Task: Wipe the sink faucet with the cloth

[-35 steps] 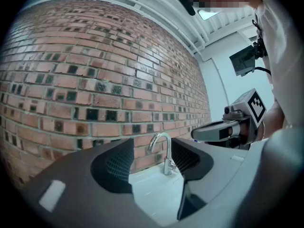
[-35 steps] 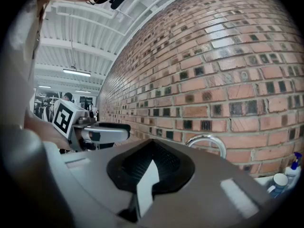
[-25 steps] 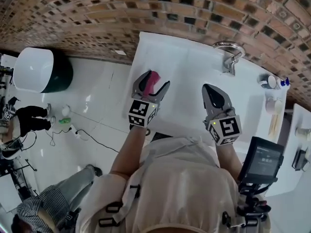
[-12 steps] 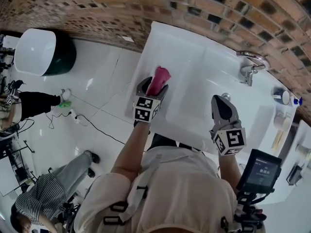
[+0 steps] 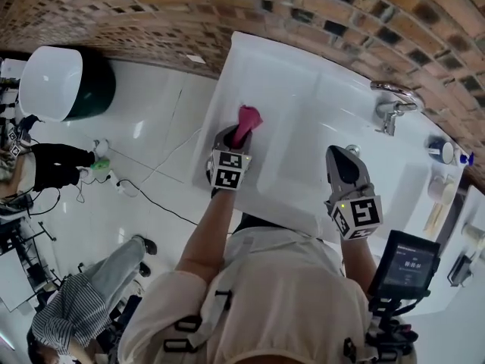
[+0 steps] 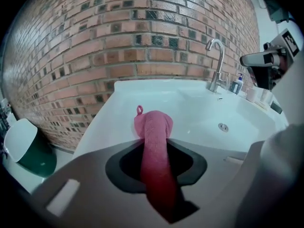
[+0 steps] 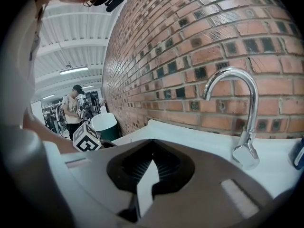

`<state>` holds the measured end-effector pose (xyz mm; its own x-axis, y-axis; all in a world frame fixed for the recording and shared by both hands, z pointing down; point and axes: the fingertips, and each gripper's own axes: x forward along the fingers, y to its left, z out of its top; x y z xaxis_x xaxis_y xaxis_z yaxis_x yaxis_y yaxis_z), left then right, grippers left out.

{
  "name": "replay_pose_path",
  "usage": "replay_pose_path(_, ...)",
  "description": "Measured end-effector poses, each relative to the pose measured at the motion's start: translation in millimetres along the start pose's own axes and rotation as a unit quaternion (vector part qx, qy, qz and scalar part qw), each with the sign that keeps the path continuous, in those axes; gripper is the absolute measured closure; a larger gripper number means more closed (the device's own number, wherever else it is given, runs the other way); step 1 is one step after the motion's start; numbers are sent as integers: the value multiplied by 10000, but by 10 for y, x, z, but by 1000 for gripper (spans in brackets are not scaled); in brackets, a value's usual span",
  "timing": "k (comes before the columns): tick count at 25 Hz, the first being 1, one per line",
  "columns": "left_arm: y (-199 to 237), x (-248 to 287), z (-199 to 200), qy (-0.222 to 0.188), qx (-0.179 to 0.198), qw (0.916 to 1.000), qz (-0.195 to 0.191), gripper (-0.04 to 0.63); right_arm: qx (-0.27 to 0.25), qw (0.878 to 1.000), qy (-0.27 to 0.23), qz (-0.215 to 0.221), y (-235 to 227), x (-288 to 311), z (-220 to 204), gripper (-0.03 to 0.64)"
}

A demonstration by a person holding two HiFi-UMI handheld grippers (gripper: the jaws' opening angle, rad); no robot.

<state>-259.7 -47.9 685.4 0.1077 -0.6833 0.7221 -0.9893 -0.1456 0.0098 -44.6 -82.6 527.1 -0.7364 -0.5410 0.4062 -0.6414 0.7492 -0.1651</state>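
A pink cloth [image 5: 247,120] lies bunched on the left ledge of the white sink [image 5: 303,74]. My left gripper [image 5: 235,136] points down at it, and its jaws are closing with the cloth [image 6: 154,129] squeezed between them; the cloth's far end sticks out past the tips. The chrome faucet [image 5: 392,101] stands at the sink's back right against the brick wall, and shows far off in the left gripper view [image 6: 217,65]. My right gripper [image 5: 345,158] hovers over the basin near the drain, tips together and empty, with the faucet [image 7: 243,122] just ahead to its right.
A white-and-green bin [image 5: 64,89] stands on the floor to the left. Cups and a small bottle [image 5: 436,131] sit on the counter right of the faucet. A screen device [image 5: 405,262] hangs at my right hip. Another person [image 5: 76,309] stands at lower left beside floor cables.
My left gripper has dropped onto the pink cloth and its wide-open jaws have closed around it. The right gripper has sunk a little toward the basin.
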Motion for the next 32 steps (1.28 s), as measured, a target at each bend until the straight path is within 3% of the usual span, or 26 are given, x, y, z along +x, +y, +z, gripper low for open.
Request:
replay_pose_path(3, 34, -29, -17, -20, -216, 9998, -33, 499, -92, 9999, -82, 23, -12, -18, 74, 626)
replay_pose_path(6, -26, -128, 224, -404, -557, 9976, -79, 505, -171, 9997, -191, -27, -77, -120, 180, 626)
replay_pose_path(9, -277, -248, 658, -891, -536, 9942, -266, 506, -232, 9990, -356, -120, -177, -280, 307, 626)
replay_pose_path(13, -816, -434, 1458, -1675, -440, 9816, -810, 506, -338, 9969, -639, -299, -347, -538, 520, 626)
replay_pose_path(17, -1303, -529, 2087, -2130, -193, 9698, -1175, 505, -391, 9943, -867, -479, -519, -812, 707, 626)
replay_pose_path(23, -1708, -451, 2696, -2460, 87, 9615, -1223, 505, -443, 9896, -1129, -770, -802, -1159, 861, 626)
replay_pose_path(28, -1780, -89, 2891, -2291, 111, 9679, -1027, 505, -424, 9871, -1169, -1008, -1053, -1383, 855, 626)
replay_pose_path(32, -1919, 77, 2972, -2203, 76, 9690, -1118, 505, -351, 9864, -1148, -1123, -1209, -1500, 796, 626)
